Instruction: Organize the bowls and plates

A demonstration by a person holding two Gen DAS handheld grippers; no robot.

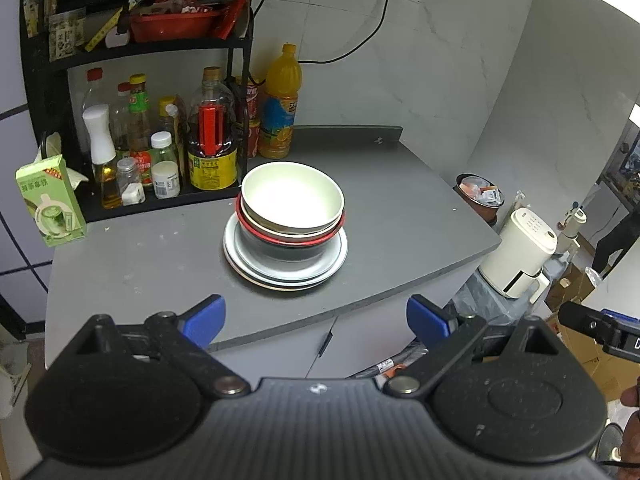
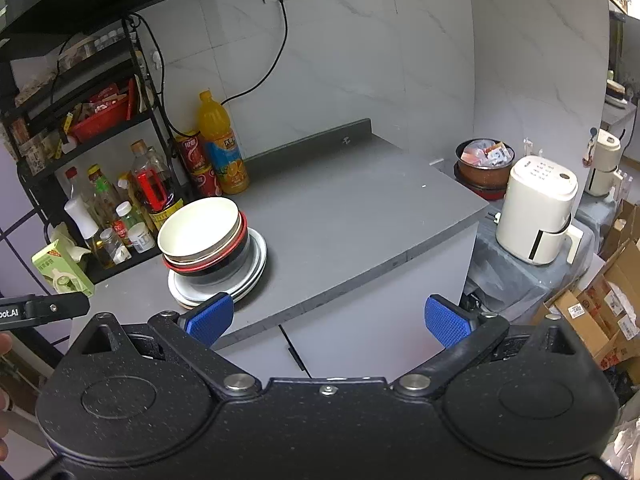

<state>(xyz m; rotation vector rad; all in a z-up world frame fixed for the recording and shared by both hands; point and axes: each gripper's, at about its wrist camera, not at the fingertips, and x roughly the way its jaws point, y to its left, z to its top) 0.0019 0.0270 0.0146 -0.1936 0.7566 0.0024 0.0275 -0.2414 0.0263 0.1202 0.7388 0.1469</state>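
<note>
Matte grey table, flat, speckled with pale crumbs, rounded along the front edge. Near its middle-left, one stack: smooth round white plates at the base, a glossy black bowl with red rim on them, a beige bowl nested inside, and a cream bowl on top, matte and deep. Same stack low and left in the right wrist view. Just behind it, a black wire shelf crowded with glass and plastic bottles; a tall orange juice bottle beside. Left gripper back from the table edge, blue ribbed pads wide apart, jaws open, empty. Right gripper likewise spread, textured blue pads clear of everything.
</note>
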